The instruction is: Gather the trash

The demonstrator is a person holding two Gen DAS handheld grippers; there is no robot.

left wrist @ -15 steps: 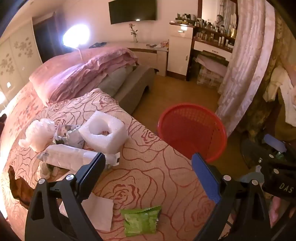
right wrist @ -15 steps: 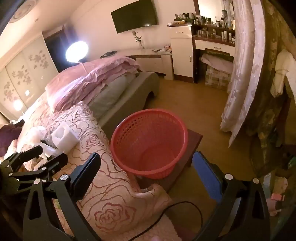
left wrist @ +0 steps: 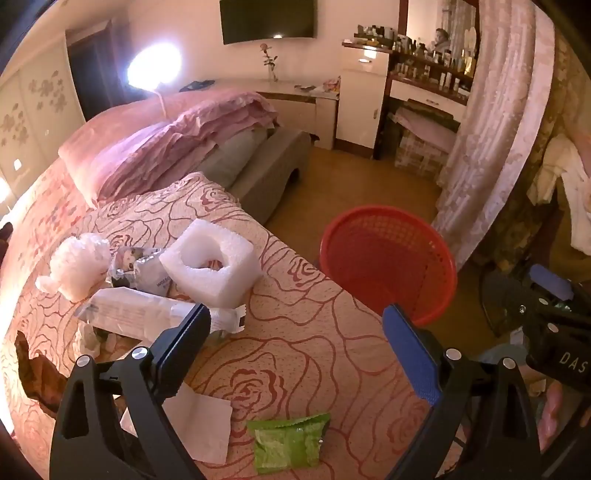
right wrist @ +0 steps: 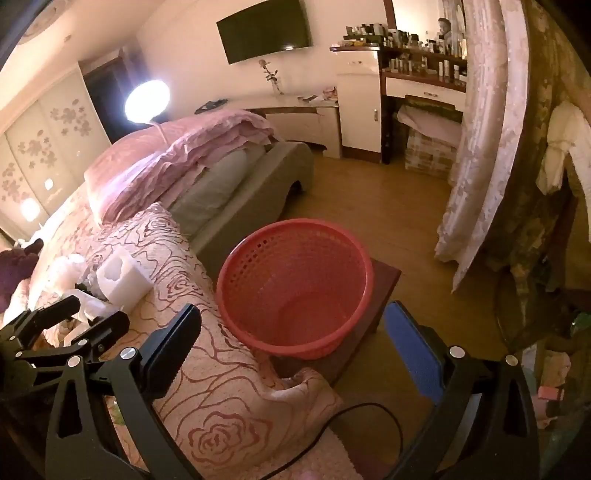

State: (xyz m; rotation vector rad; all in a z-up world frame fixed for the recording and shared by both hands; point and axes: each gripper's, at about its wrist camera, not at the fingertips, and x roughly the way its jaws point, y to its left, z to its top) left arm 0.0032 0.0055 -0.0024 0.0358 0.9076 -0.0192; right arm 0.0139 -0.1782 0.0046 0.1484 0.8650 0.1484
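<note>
No shift since; red basket [right wrist: 295,288] beside bed [right wrist: 221,387].

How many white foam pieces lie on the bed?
2: a hollow foam block mid-bed, and a crumpled foam wad left of it, beyond the doll packet. More may be hidden.

One basket [left wrist: 388,266], six trash pieces

A home bedroom is shown by a bed [left wrist: 155,221] spread with a rose-patterned cover [left wrist: 295,332] and pink quilts [left wrist: 177,147], a wall-mounted television [left wrist: 267,16], floral wardrobe doors [right wrist: 40,147], long curtains [right wrist: 480,129] and a dressing table crowded with bottles [right wrist: 417,62].
</note>
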